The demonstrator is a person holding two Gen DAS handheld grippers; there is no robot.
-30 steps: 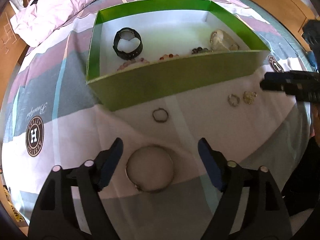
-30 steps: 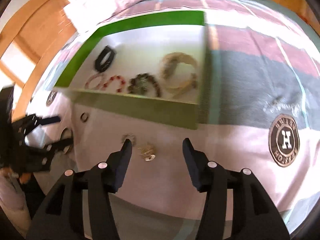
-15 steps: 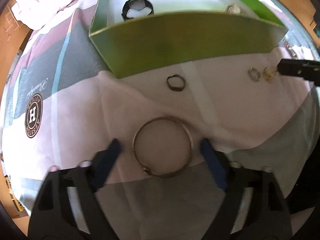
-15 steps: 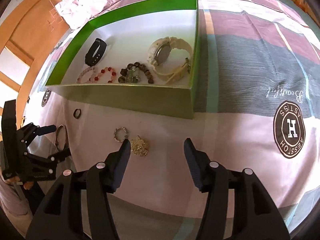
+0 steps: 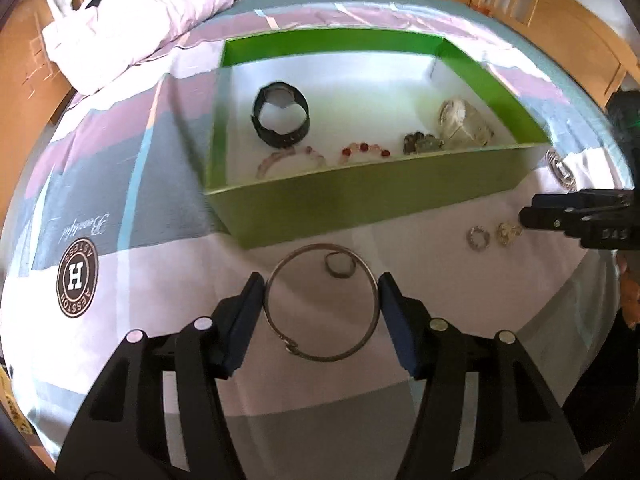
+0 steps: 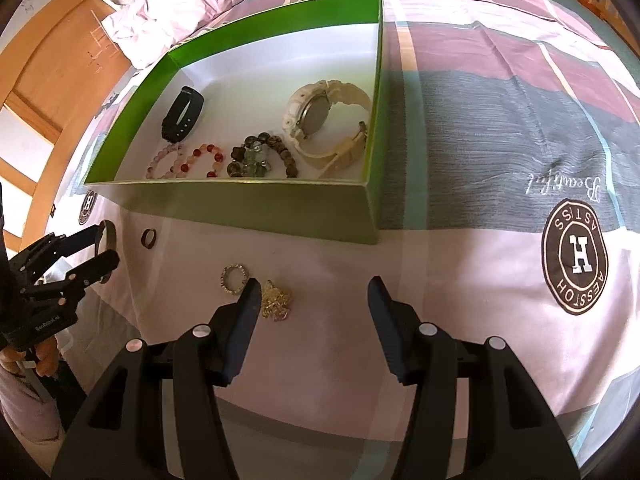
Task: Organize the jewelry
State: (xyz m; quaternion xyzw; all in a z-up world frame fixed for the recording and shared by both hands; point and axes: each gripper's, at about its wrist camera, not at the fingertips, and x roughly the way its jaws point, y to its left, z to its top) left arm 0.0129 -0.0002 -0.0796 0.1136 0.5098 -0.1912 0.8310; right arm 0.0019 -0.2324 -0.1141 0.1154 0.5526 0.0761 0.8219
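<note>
While its jaws are closing, the left claw [image 5: 321, 292] has the thin metal bangle [image 5: 322, 302] between its blue pads [image 5: 244, 322] — the pads sit right against the bangle's two sides, and the bangle appears raised off the bedspread [image 5: 132, 184], framing a small dark ring [image 5: 339, 266] that lies on the cloth beyond it. Just behind stands the green box [image 5: 360, 196], its white floor holding, from the left, a black band [image 5: 280, 120], a pale pink bead bracelet [image 5: 288, 160], a red and clear bead bracelet [image 5: 364, 151], a dark bead bracelet [image 5: 422, 143] and a cream watch [image 5: 460, 122] in the right corner. To the right of the dark ring, on the white part of the bedspread in front of the box, lie a small silver ring [image 5: 479, 238] and a gold cluster piece [image 5: 509, 233], close together. The right claw [image 6: 314, 294] hangs over this spot — its jaws stand apart and grip nothing, with the gold cluster piece just beside the inner face of its left finger and the silver ring just outside it. Further right the bedspread shows a round brown badge [image 6: 574, 258] with an H.
</note>
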